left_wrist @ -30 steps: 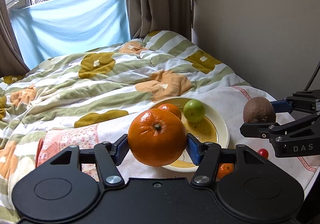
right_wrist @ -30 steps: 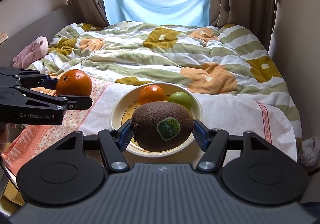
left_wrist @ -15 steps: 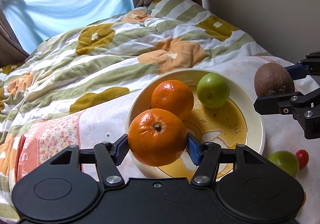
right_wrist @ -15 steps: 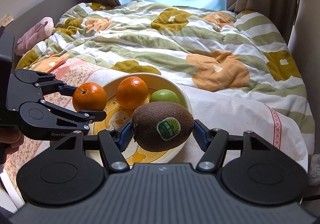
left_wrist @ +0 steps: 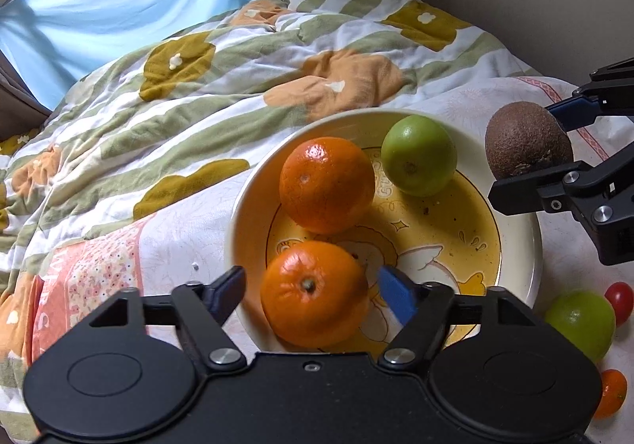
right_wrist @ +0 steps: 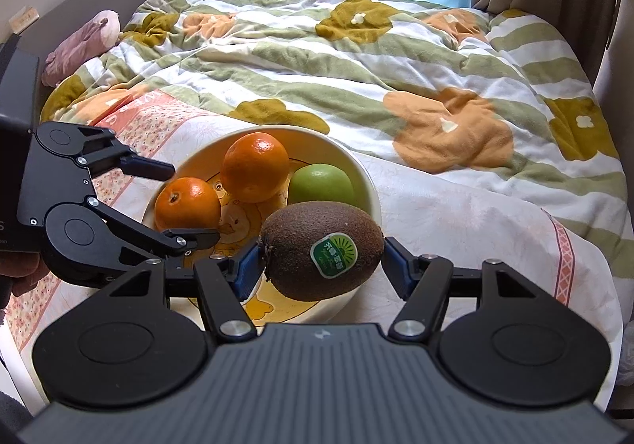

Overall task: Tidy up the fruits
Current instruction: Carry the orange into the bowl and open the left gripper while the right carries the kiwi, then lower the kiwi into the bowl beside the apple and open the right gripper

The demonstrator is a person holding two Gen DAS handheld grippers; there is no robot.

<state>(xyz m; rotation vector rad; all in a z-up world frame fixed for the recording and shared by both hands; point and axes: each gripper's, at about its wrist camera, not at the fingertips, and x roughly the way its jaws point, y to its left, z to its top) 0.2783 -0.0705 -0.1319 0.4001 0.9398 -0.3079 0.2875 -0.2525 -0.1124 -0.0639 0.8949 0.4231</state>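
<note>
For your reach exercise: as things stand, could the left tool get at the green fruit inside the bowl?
Probably yes: the left tool is opening around an orange in the bowl; the green fruit lies uncovered beyond.

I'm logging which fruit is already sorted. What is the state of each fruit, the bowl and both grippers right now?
Left gripper: jaws opening, clear of the near orange.
Near orange: in bowl.
Far orange: in bowl.
Green fruit: in bowl.
Kiwi: clamped in right gripper.
Bowl: upright on bed.
</note>
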